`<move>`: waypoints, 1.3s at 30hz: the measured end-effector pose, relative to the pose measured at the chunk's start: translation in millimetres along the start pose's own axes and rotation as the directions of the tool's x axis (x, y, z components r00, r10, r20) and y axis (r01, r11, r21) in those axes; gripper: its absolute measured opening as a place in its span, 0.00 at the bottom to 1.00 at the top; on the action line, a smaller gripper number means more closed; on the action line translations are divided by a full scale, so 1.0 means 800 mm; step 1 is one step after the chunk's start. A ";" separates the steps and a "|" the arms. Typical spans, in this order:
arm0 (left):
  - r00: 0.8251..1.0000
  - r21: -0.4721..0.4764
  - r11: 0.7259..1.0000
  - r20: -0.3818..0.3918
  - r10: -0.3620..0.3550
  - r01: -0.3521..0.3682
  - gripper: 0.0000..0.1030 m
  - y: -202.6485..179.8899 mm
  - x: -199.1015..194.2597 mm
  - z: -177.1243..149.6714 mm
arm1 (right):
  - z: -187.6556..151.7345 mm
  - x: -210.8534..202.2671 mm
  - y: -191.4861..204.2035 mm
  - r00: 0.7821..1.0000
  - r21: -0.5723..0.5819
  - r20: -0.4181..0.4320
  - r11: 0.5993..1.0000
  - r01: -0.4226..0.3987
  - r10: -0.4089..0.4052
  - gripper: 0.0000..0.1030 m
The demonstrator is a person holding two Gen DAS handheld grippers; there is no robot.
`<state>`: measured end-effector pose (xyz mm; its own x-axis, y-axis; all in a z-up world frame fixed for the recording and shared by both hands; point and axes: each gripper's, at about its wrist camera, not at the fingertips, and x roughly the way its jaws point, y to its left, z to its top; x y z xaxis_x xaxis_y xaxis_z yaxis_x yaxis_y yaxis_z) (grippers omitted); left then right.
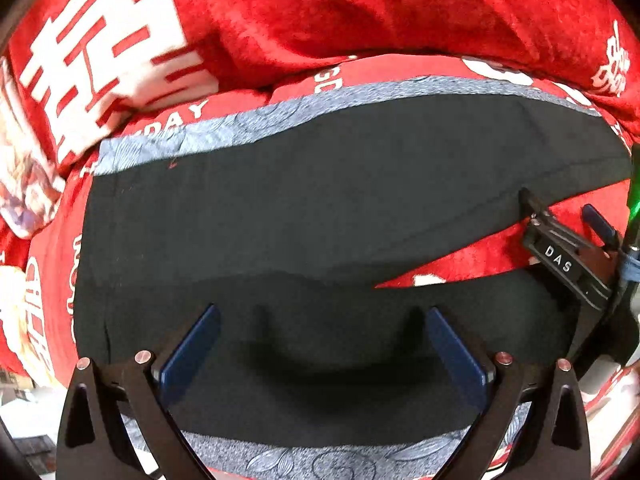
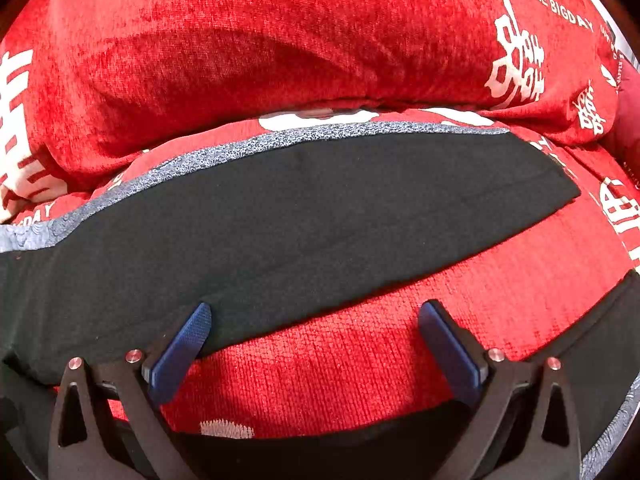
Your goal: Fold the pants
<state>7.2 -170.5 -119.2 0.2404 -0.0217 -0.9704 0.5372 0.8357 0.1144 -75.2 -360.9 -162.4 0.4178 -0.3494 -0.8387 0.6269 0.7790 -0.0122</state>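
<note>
left tongs (image 1: pixel 320 320) wide open above pants (image 1: pixel 280 216) | right tongs (image 2: pixel 316 316) wide open, empty, straddling leg edge

Both wrist cameras look closely down on the same pants (image 1: pixel 280 208).

Red plush bedding (image 2: pixel 360 364) printed with white characters underneath; bulky red quilt (image 2: pixel 280 52) heaped behind; pale floor (image 1: pixel 28 412) at lower left.

the pants (image 1: pixel 280 208) are plain black, edged along the far side with a grey-blue band (image 1: pixel 248 124) in a leafy floral print. the blanket (image 2: pixel 360 360) beneath is red with white lettering and characters. the fingers (image 1: pixel 188 356) carry dark blue pads on black frames.
</note>
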 end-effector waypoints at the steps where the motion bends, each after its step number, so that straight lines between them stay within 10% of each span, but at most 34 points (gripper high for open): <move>1: 1.000 0.009 1.000 -0.002 0.001 -0.001 1.00 -0.004 0.004 0.002 | 0.000 0.001 0.001 1.000 0.002 0.000 1.000 -0.002 0.002 1.00; 39: 1.000 0.013 1.000 -0.019 -0.008 0.009 1.00 -0.010 0.009 0.000 | -0.001 0.000 0.000 1.000 0.001 0.001 1.000 -0.002 0.002 1.00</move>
<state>4.7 -177.0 -127.4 0.2202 -0.0180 -0.9753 0.5494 0.8285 0.1087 -75.6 -360.3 -162.7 0.4194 -0.3486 -0.8382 0.6268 0.7791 -0.0104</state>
